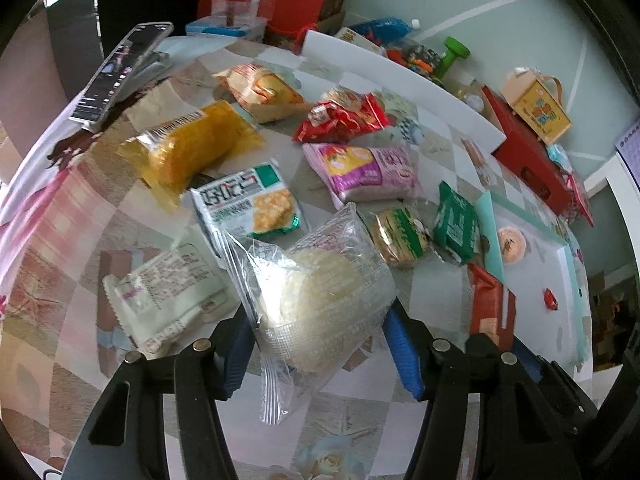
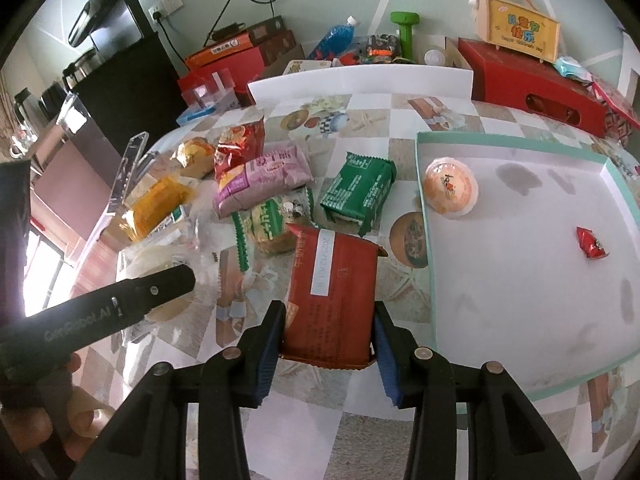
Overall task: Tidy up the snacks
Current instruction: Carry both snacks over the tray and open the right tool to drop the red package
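From the left wrist, the left gripper [image 1: 320, 340] is pinching a clear-wrapped pale round cake [image 1: 320, 292] between its blue pads, the packet's crimped ends running away from and toward the camera, one tail hanging below the fingers. The mint-rimmed tray [image 1: 494, 236] lies off to the right of this gripper, and between them sit the green-and-gold biscuit packet [image 1: 400, 236], the dark green packet [image 1: 456, 224] and the red packet [image 1: 492, 304] held by the other hand, so I'd judge a direct sideways carry crowded unless the cake goes over them. Farther back on the desk [image 1: 360, 416] lie the cracker packet [image 1: 248, 204], a yellow roll [image 1: 192, 148] and a pink packet [image 1: 368, 168]. From the right wrist, the right gripper [image 2: 327, 340] is clamped on the near end of that red packet [image 2: 334, 292], whose long axis points straight away from the fingers. Here the tray [image 2: 424, 200] is just to the right, its near-left wall close beside the packet, making this the nearer hand. The tray already holds an orange jelly cup [image 2: 450, 188] and a small red candy [image 2: 592, 244], both well apart from the bare middle. The left gripper [image 2: 176, 278] reaches in from the left, clear of that path.
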Tool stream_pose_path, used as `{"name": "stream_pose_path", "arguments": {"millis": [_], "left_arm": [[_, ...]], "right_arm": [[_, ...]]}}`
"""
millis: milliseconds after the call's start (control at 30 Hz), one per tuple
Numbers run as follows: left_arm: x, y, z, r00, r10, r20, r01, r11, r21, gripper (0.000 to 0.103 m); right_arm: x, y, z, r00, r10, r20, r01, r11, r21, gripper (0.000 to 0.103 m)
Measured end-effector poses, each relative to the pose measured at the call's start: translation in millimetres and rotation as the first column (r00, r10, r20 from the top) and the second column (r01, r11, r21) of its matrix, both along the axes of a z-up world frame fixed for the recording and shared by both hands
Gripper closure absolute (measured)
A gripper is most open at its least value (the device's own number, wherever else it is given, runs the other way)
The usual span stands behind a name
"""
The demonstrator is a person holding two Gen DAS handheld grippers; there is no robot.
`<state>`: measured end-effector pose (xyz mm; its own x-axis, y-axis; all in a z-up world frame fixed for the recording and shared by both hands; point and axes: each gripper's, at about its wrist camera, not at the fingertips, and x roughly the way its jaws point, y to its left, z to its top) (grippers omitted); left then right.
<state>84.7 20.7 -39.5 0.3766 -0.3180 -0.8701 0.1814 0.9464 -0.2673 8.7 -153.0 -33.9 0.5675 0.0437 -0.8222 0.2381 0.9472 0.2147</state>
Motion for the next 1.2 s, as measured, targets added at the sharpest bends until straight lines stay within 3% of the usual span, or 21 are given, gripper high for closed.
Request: {"name": "stream_pose_path", "arguments": {"millis": [567,900,1200], "left_arm": [[-3.2,-7.5,24.2,0.996,0.023,0.086,-0.026,0.999,0.031,0.041],[-4.0,-59.9,36.6,0.991,-0.088,0.100,0.086,0.996,0.026,0.041],[-5.4,-139.0,41.8,0.963,-0.248,0.107,0.248,0.969,0.010,0.041]], "right_arm": [[4.7,-25.0,27.7,0.995,-0.053,0.089,0.054,0.999,-0.008,0.058],[3.4,-55.3,33.3,0.988,-0.117,0.104,0.122,0.992,-0.038,0.058],[-1.7,-114.5,23.3,0.963,-0.259,0.073,0.264,0.962,-0.066,0.057]]}}
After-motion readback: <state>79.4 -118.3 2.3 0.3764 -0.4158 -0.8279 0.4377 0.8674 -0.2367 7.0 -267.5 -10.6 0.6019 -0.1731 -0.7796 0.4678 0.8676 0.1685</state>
